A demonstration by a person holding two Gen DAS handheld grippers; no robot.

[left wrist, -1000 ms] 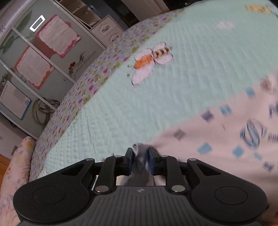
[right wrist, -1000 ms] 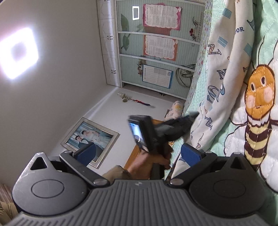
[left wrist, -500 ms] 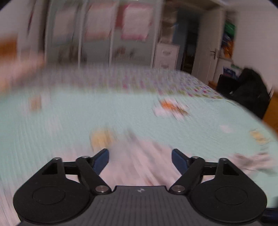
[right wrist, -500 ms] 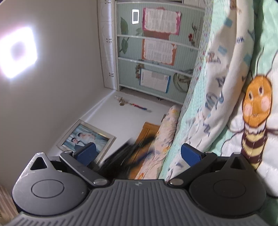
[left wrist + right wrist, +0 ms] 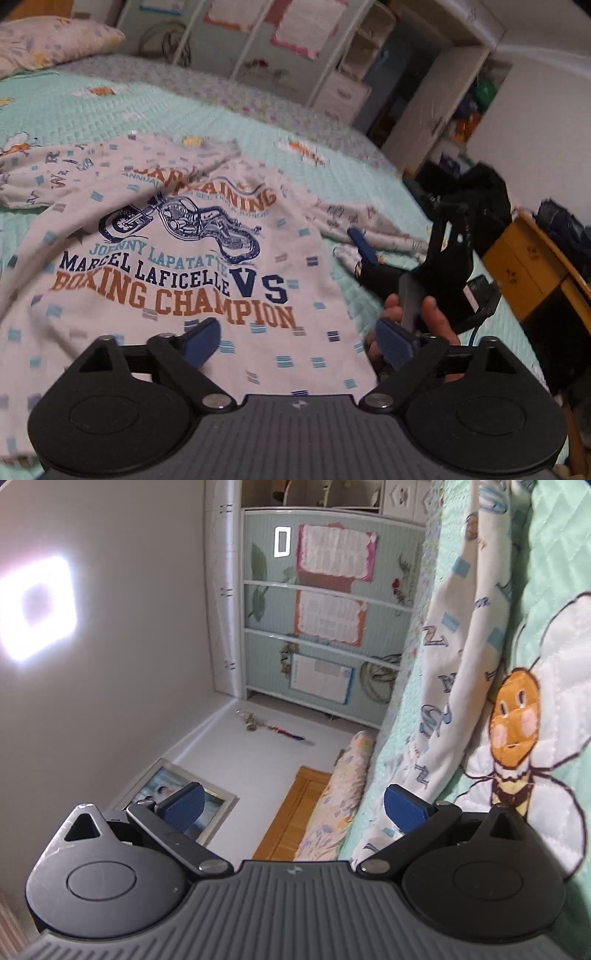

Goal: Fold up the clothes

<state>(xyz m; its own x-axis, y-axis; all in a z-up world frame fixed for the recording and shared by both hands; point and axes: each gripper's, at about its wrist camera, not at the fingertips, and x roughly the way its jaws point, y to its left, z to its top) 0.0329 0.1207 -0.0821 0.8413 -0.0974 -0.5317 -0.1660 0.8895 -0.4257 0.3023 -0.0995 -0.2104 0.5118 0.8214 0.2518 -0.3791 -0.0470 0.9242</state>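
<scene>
Above shirt (image 5: 177,258), left tool (image 5: 295,341) wide, empty

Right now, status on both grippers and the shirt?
Left gripper jaws just opened, empty. Right gripper open, empty. Shirt flat on bedspread, sleeves unfolded. Nothing blocking.

Location: home bedroom.
I work over a bed (image 5: 332,162) with a mint quilted bedspread (image 5: 554,554), a pillow (image 5: 48,40), a wardrobe (image 5: 332,609) and a framed photo (image 5: 173,790) on the wall.
</scene>
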